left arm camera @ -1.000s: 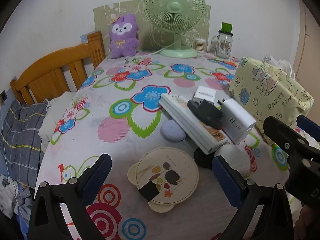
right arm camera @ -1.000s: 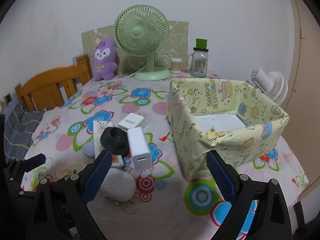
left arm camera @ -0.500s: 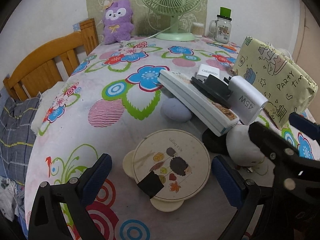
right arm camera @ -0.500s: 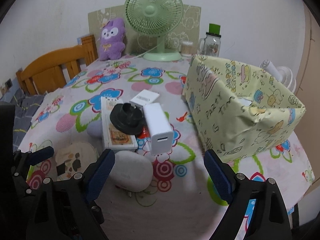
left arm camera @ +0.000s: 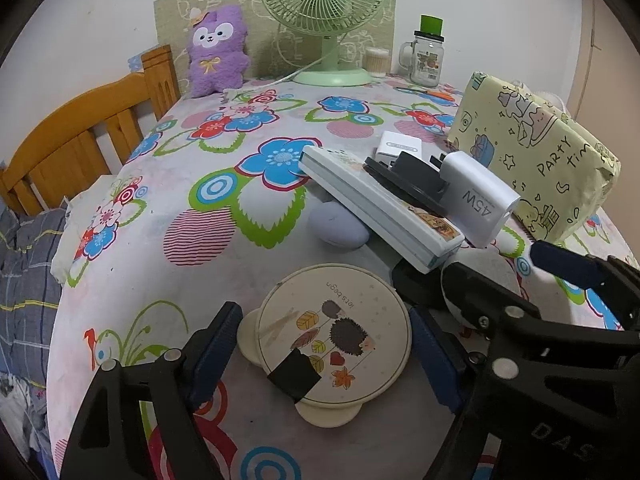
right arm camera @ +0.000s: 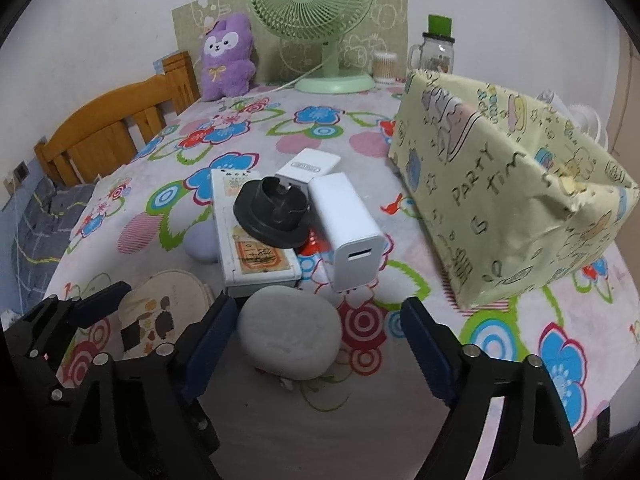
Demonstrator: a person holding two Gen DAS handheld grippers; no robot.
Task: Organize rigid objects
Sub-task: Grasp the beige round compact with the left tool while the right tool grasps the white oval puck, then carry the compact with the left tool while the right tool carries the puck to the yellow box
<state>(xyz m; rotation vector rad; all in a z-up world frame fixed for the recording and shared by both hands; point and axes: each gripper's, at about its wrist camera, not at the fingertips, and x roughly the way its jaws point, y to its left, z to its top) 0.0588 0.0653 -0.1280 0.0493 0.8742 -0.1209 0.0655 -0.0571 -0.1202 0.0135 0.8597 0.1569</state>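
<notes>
A round cream case with a hedgehog picture (left arm camera: 333,336) lies on the flowered tablecloth (left arm camera: 200,240) between the open fingers of my left gripper (left arm camera: 324,356). A grey-white pebble-shaped case (right arm camera: 290,336) lies between the open fingers of my right gripper (right arm camera: 314,344). Behind them a long white box (right arm camera: 250,236) carries a black round stand (right arm camera: 276,216), with a white 45W charger (right arm camera: 348,228) beside it and a small white box (right arm camera: 310,164) behind. A lilac oval case (left arm camera: 338,226) sits under the long box. The yellow paper-covered box (right arm camera: 508,204) stands at the right.
At the back stand a green fan (left arm camera: 324,8), a purple plush toy (left arm camera: 218,50), a glass mug jar (left arm camera: 428,56) and a cotton-swab pot (left arm camera: 378,62). A wooden chair back (left arm camera: 88,144) is at the table's left edge. The right gripper's frame shows in the left wrist view (left arm camera: 540,336).
Both grippers have moved down and forward. The round case now lies between the left fingers and the grey pebble case between the right fingers. The objects have not moved.
</notes>
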